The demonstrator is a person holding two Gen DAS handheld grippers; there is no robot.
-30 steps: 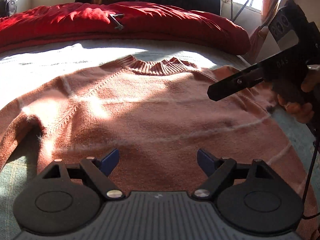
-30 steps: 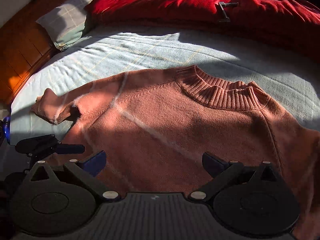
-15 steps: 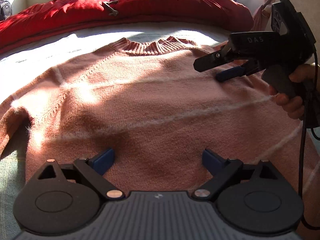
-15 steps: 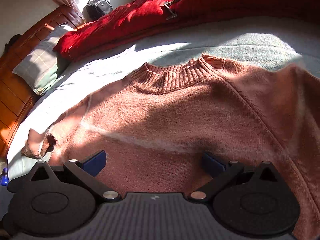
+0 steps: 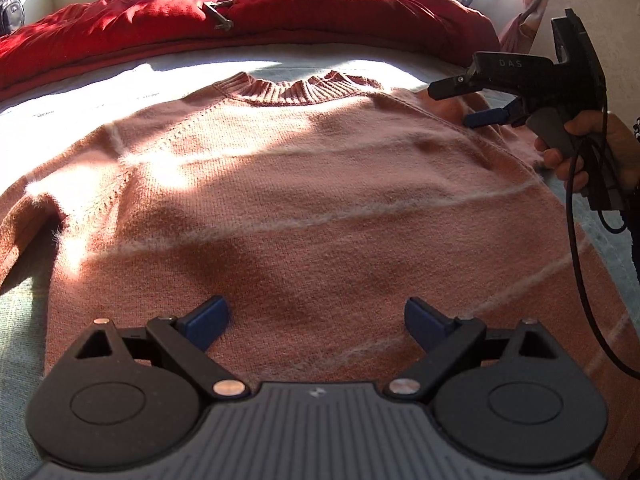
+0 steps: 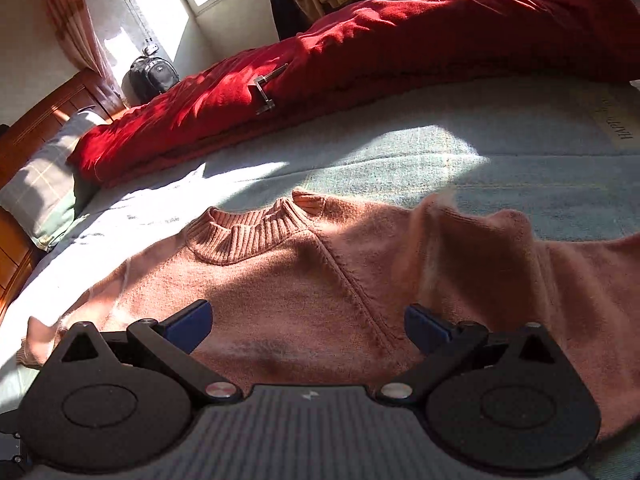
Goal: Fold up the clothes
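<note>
A salmon-pink knitted sweater [image 5: 304, 200] lies spread face-up on the bed [image 6: 400, 160], its ribbed collar [image 5: 296, 90] toward the far side, where a red quilt [image 5: 240, 12] is heaped along the far edge. The body is flat and unfolded. In the left wrist view the left sleeve runs off toward the near left. In the right wrist view the right sleeve [image 6: 520, 264] is rumpled, with a raised ridge of cloth near the shoulder seam.

The left hand-held gripper [image 5: 316, 320] hovers over the lower middle of the sweater. Its jaws stand wide apart and released, with nothing between them but the knit lying below. The right hand-held gripper [image 6: 308, 322] is also released, jaws spread wide, and points down at the right shoulder seam; it holds nothing. In the left wrist view it hangs at the far right, over the right shoulder, held in a person's hand [image 5: 592, 148], with a black cable trailing down.

By my reading the folding has hardly begun: the garment is laid out and mostly smoothed, but no sleeve has been brought in and no fold made. What seems left is taking the right sleeve or shoulder, laying it across the body, doing likewise on the left, then folding the body over.
</note>
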